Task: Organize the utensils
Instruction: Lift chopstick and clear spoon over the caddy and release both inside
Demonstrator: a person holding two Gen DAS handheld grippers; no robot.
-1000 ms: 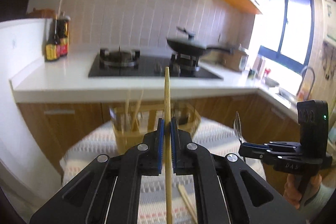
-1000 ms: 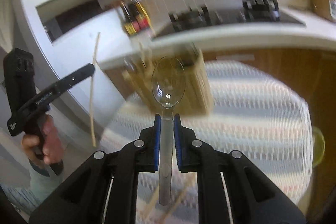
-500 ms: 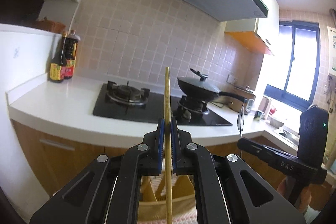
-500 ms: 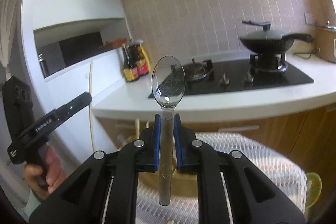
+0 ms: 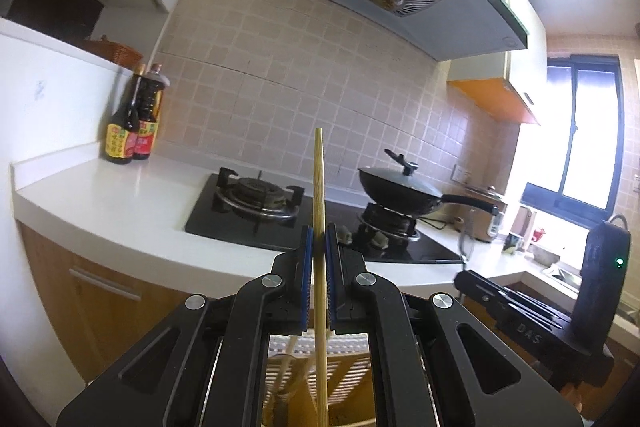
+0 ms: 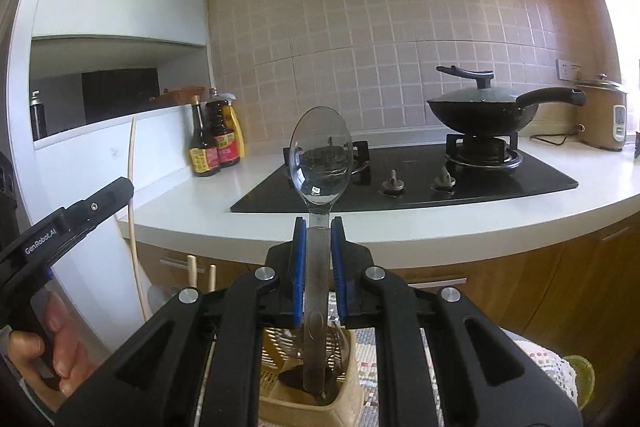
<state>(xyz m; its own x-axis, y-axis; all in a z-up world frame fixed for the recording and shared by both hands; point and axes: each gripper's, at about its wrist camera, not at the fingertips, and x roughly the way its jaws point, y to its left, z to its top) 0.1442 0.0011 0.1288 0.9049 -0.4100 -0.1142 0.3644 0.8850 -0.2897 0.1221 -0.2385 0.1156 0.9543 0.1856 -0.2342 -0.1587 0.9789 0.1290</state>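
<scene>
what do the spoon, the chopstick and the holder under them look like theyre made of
Spoon: clear plastic, likely; the stove shows through its glossy bowl.
Chopstick: pale bamboo or wood, matte, with fine lengthwise grain.
Holder: beige, slotted, probably plastic; only partly visible below the right gripper.

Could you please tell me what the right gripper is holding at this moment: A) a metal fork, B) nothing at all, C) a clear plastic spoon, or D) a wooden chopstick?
C: in the right wrist view, the right gripper is clamped on the handle of a clear plastic spoon, bowl pointing up.
</scene>
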